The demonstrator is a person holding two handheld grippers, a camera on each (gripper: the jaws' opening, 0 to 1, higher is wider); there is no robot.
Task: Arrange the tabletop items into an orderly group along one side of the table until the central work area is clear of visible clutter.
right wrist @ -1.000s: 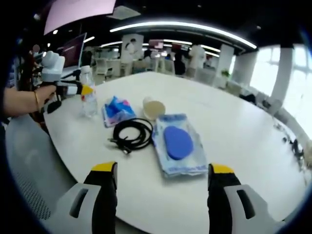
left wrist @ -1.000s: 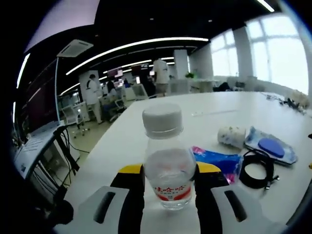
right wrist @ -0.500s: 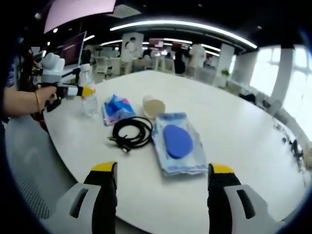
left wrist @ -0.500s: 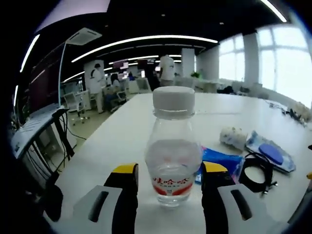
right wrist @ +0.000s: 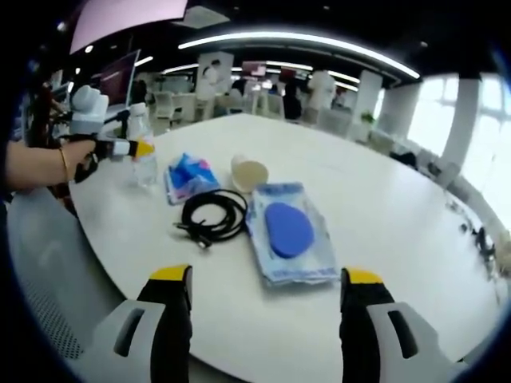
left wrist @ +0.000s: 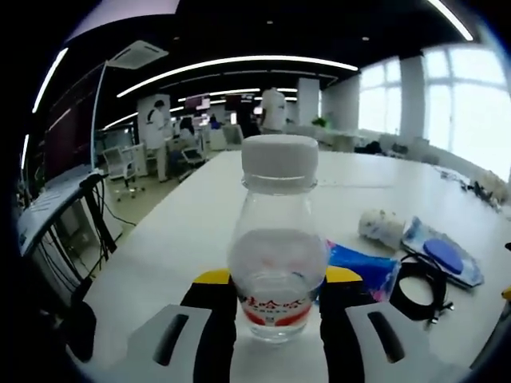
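- The left gripper (left wrist: 276, 287) rises from the bottom centre of the left gripper view, its yellow-tipped jaws standing on either side of a clear water bottle (left wrist: 276, 255) and right against its sides; whether they press it or merely flank it I cannot tell.
- In the right gripper view that same gripper sits at the upper left, held level by a hand (right wrist: 76, 155) with a bracelet at the wrist, with the bottle at its tip.
- The right gripper (right wrist: 266, 279) fills the bottom of its view, jaws spread wide with nothing between them, above the white table (right wrist: 383, 239).
- The bottle stands upright at the near table edge: white cap, red-printed label low down, some water inside.
- Right of it lie a blue packet (left wrist: 359, 267), a coiled black cable (left wrist: 421, 286), a small roll (left wrist: 381, 226) and a clear pouch with a blue oval (left wrist: 441, 254).
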